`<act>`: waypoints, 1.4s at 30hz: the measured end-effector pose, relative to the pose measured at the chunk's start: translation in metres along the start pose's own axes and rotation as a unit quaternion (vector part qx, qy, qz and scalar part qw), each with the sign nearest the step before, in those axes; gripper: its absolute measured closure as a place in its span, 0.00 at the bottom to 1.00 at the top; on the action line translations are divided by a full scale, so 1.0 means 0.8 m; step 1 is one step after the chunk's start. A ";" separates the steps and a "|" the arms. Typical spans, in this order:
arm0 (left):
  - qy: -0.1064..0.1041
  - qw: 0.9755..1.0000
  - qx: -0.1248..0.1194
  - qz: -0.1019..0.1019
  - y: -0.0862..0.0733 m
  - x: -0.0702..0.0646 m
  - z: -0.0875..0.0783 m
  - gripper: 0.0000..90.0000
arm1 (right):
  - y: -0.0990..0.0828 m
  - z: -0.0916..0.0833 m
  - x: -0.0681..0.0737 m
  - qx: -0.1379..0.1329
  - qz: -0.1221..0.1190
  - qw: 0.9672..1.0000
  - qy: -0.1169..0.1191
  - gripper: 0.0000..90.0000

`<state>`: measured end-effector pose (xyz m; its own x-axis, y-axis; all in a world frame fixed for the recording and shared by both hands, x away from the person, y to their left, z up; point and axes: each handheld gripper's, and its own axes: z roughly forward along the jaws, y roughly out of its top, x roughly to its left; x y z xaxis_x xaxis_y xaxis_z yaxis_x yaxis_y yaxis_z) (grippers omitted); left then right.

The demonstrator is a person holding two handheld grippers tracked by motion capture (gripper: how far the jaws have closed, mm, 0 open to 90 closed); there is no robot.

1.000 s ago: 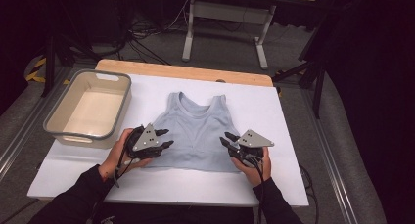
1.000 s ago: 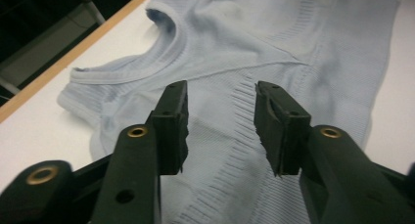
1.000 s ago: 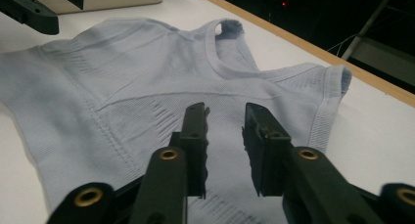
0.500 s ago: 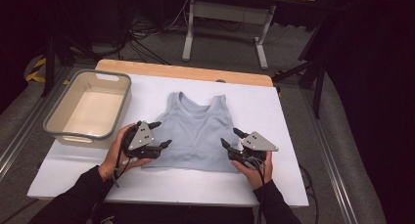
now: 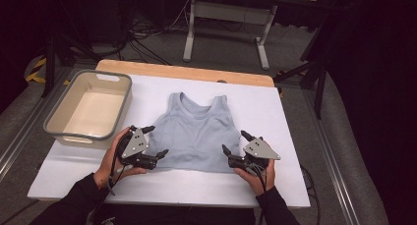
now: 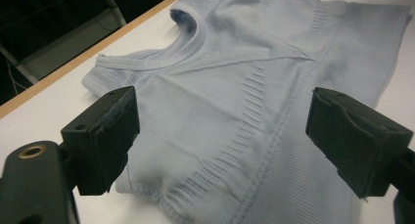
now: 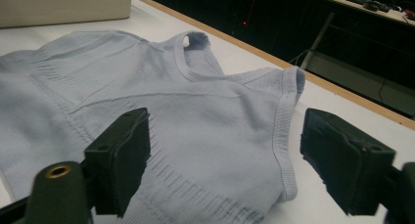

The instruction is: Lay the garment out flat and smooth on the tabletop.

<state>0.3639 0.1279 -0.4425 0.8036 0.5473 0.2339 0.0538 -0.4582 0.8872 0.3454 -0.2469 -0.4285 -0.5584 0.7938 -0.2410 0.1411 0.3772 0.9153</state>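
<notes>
On the bench [image 5: 295, 112]: pale blue tank top [image 5: 196, 131], flat.
Left gripper [image 5: 156, 142]: fingers spread at its near-left hem.
Right gripper [image 5: 235, 143]: fingers spread, near-right hem.

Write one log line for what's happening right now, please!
left gripper: open, at tank top's lower left corner | right gripper: open, at its lower right corner | tank top: flat on table | bin: empty

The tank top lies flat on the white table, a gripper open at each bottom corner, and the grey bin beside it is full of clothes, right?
Not quite: the grey bin is empty, as the high view shows. The rest stands.
</notes>
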 end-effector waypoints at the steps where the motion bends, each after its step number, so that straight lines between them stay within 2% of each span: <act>1: -0.002 1.000 0.001 0.002 -0.001 0.000 -0.001 0.14 | -0.001 0.000 0.000 -0.001 0.001 1.000 0.001 0.20; 14: 0.002 1.000 -0.001 -0.017 -0.016 -0.001 -0.020 0.11 | -0.009 -0.014 -0.002 -0.008 0.010 1.000 -0.012 0.15; 17: 0.003 1.000 0.003 -0.015 -0.019 -0.002 -0.023 0.10 | -0.011 -0.016 -0.003 -0.011 0.012 1.000 -0.016 0.15; 22: 0.008 1.000 0.006 -0.018 -0.023 -0.001 -0.028 0.10 | -0.012 -0.010 -0.001 -0.004 0.003 1.000 -0.018 0.15; 28: 0.014 1.000 0.011 -0.020 -0.026 -0.002 -0.031 0.09 | -0.011 -0.007 -0.001 -0.004 0.003 1.000 -0.023 0.15; 31: 0.015 1.000 0.012 -0.016 -0.027 -0.003 -0.032 0.09 | -0.010 -0.005 -0.001 -0.008 0.009 1.000 -0.016 0.15; 35: 0.017 0.999 0.013 -0.027 -0.029 -0.003 -0.035 0.12 | -0.006 -0.001 0.000 -0.012 0.004 1.000 -0.015 0.15; 42: 0.016 0.999 0.012 -0.027 -0.031 -0.004 -0.038 0.11 | -0.005 0.005 0.000 -0.011 0.010 1.000 -0.011 0.13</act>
<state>0.3418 0.1587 -0.4531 0.7794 0.5941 0.1990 0.1117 -0.4443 0.8889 0.3483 -0.2462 -0.4335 -0.5374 0.8118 -0.2285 0.1344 0.3499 0.9271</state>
